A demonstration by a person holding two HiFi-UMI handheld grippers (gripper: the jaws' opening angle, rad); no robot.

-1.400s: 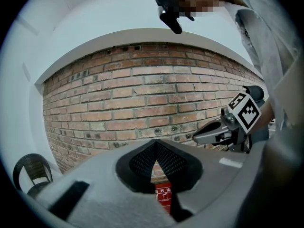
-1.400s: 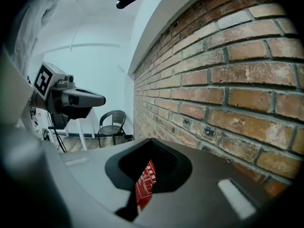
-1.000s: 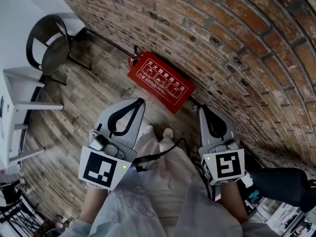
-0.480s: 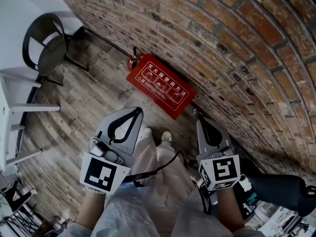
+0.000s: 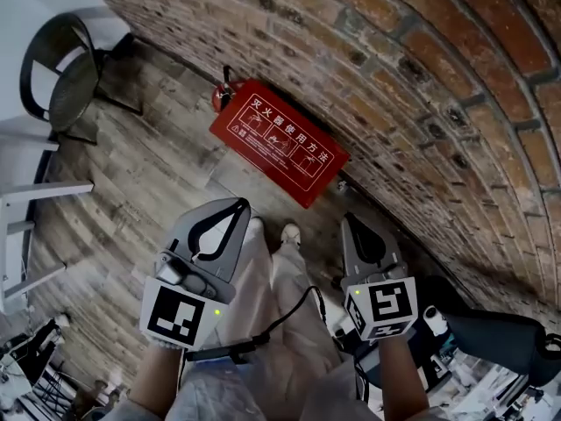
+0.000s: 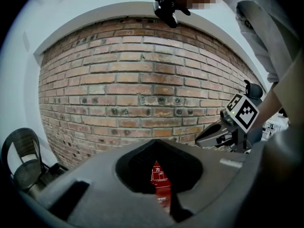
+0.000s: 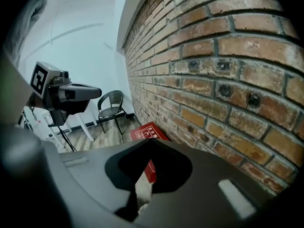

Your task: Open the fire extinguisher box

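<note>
The fire extinguisher box [image 5: 279, 143] is a flat red case with its printed face turned up: a line of white characters above a row of white pictograms in frames. It sits on the wooden floor [image 5: 149, 191] at the foot of the brick wall [image 5: 394, 77], with its long side along the wall.

Both claws hang short of the box and well apart from it; neither touches it. The left claw [image 5: 238, 204] has its jaws together at the tips and nothing between them. It points at the box's near long edge, and a strip of the red face shows through the loop of its jaws in the left gripper view. The right claw [image 5: 351, 220] is also closed and empty, and sits off the box's near right corner, close to the wall.

Between the claws and the box are bare floorboards and the person's pale shoes [image 5: 289, 233].

To the left stands a white desk [image 5: 53, 189], with a dark chair [image 5: 61, 68] beyond it. A red extinguisher with a black handle [image 5: 223, 90] stands at the box's far left corner. A black cable [image 5: 289, 310] runs across the person's light trousers.
</note>
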